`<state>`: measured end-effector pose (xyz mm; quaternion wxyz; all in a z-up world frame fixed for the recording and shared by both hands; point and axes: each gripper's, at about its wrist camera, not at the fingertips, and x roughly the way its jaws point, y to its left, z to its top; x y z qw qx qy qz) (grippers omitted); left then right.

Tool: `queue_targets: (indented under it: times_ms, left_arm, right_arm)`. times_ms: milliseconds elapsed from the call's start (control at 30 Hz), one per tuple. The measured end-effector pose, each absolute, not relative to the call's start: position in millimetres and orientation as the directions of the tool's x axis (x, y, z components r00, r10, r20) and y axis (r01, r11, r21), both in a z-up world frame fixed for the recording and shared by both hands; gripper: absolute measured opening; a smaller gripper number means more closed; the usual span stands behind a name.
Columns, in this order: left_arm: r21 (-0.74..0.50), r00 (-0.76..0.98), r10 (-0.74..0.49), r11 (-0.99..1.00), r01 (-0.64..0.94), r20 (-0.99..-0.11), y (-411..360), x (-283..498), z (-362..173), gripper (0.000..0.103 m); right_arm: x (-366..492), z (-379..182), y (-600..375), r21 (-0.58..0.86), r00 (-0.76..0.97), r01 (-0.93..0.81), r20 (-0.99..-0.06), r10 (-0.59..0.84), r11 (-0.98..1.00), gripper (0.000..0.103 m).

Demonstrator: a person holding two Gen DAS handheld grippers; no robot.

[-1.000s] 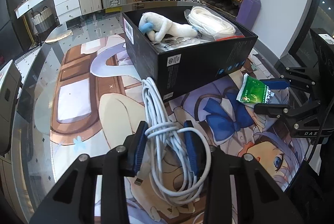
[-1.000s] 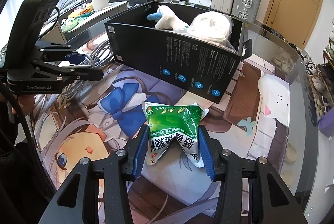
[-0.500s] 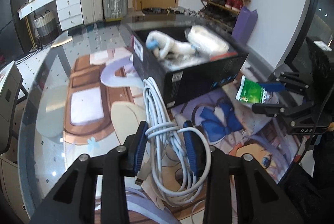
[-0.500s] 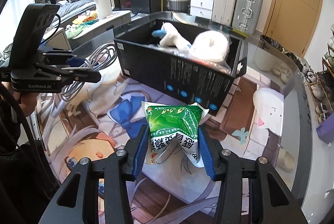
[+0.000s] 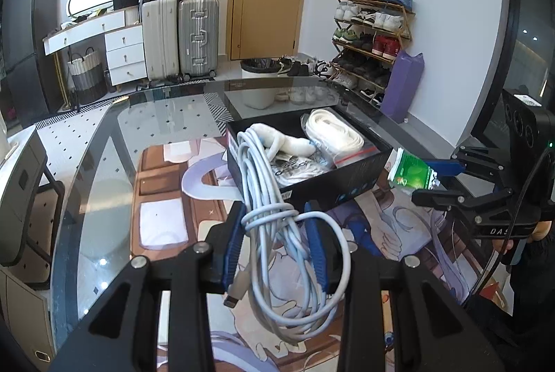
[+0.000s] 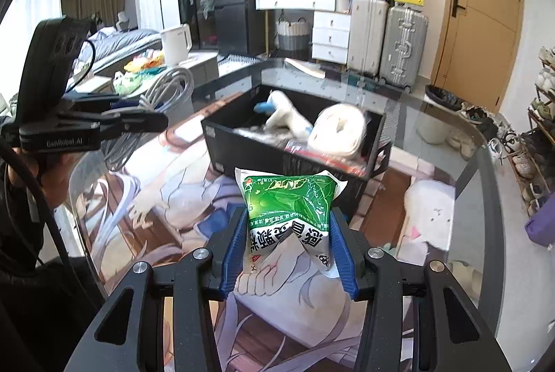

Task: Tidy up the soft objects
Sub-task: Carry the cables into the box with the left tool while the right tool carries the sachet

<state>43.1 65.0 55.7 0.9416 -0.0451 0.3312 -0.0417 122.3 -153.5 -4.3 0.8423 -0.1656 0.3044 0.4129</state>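
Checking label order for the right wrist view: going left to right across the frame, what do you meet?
Left gripper with cable bundle → kettle → black box → silver suitcase → door → shoe rack.

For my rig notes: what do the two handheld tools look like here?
Both are matte black linkage frames with silver pivot screws and blue pads. The left tool reads "GenRobot.AI", with a black cable trailing; the right tool shows "DAS" and a green light. Dark sleeves.
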Motion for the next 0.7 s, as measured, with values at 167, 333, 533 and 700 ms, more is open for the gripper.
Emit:
queue_targets:
  times_ms: [167, 333, 533, 700]
  left_arm:
    - [-0.12, 0.787, -0.102, 0.992, 0.036, -0.608, 65.7, 48.9, 57.3, 0.033]
    - [-0.118, 0.796, -0.09, 0.993, 0.024, -0.599, 63.6, 58.9, 58.8, 0.033]
    - [-0.095, 0.811, -0.063, 0.995, 0.009, -0.582, 58.4, 72.6, 66.2, 0.034]
    - [-0.092, 0.818, -0.064, 0.996, 0.014, -0.571, 52.5, 85.7, 70.6, 0.034]
  right_arm:
    - [123.9, 6.2, -159.6, -0.019, 0.511, -0.775, -0.609, 0.607, 0.632, 0.047]
    - [125.7, 15.9, -163.2, -0.005, 0.535, -0.761, -0.571, 0.623, 0.648, 0.047]
    - [130.8, 26.6, -162.7, -0.005, 0.56, -0.748, -0.543, 0.626, 0.664, 0.047]
    - [137.4, 32.3, -156.7, -0.007, 0.573, -0.739, -0.533, 0.623, 0.674, 0.047]
